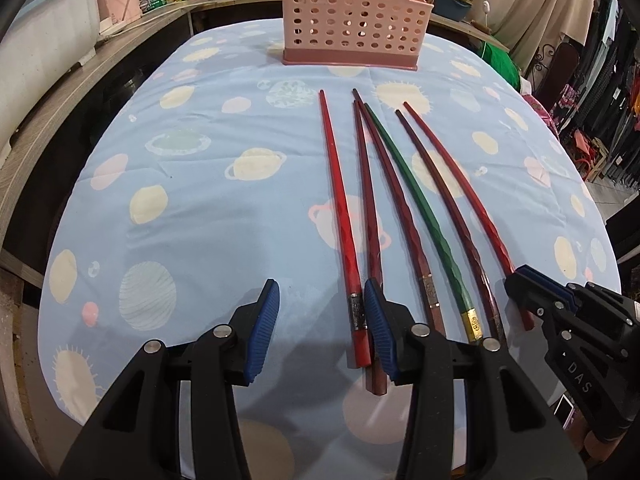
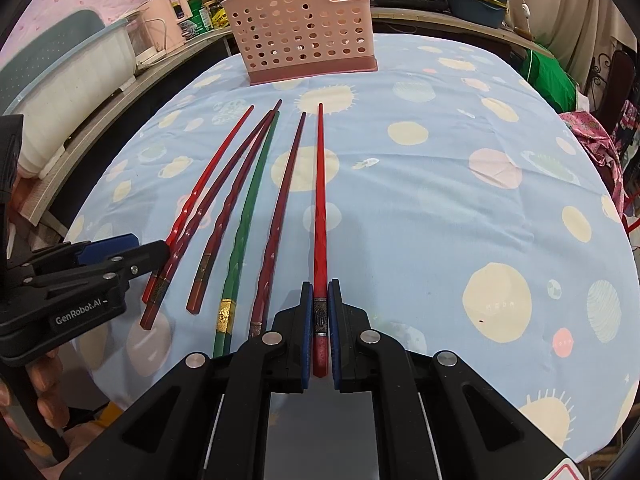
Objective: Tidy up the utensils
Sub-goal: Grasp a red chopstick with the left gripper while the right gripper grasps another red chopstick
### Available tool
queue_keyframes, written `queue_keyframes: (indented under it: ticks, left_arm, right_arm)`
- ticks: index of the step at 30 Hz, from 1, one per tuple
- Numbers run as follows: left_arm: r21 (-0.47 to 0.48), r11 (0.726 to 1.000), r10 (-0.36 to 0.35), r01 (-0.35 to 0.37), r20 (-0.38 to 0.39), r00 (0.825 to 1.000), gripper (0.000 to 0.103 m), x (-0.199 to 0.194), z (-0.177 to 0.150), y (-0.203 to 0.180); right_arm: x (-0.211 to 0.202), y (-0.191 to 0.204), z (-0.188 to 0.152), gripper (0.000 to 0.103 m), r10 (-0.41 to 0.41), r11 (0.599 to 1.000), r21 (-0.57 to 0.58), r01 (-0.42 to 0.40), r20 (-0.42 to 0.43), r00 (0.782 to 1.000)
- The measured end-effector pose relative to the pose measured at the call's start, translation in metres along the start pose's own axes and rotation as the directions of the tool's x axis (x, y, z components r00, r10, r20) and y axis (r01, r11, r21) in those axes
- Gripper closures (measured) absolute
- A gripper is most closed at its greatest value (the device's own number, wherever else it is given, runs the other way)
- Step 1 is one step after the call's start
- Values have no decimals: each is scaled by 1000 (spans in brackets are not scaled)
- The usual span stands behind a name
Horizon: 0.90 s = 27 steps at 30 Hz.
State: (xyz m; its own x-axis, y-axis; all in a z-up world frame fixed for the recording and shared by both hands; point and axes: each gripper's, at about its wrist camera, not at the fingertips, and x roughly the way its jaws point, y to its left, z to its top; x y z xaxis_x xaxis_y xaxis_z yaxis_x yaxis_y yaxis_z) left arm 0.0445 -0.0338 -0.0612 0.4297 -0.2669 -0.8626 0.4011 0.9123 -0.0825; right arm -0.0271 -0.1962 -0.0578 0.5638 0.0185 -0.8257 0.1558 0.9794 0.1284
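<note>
Now: right gripper (image 2: 320,320) jaws clamp red chopstick (image 2: 320,208); left gripper (image 1: 322,320) jaws wide.

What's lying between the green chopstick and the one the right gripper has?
One dark red chopstick lies alone between the green chopstick and the bright red one in the right gripper; the right wrist view shows it best.

My left wrist camera sits low over the near table edge, facing the pink basket (image 1: 352,16) across the tablecloth (image 1: 200,208). My right wrist camera looks the same way from further right. Both share the chopsticks (image 1: 416,216), and each catches the other gripper
</note>
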Motion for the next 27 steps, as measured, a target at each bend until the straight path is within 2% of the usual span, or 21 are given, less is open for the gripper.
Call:
queue_keyframes:
  ticks: [11,17,19,27]
  left_arm:
    - [9,1000,25,-25,-1,1000,61,0,-6,-2]
    - [9,1000,27,-27,-1,1000,83,-1,-7,1]
    - [9,1000,28,-28,-5,1000,95,-2,-7,1]
    - [24,999,34,-33,-17,999,96,-6,-6,-2]
  right_arm:
    - [0,0,0,96,1,1000,1,-1,2,1000]
    - [0,0,0,96,2,1000,2,-2,1,1000]
    - [0,0,-1,96,3,1000,3,-3,2,1000]
    - [-10,-1,2,96,14,1000,10,-14,18,1000]
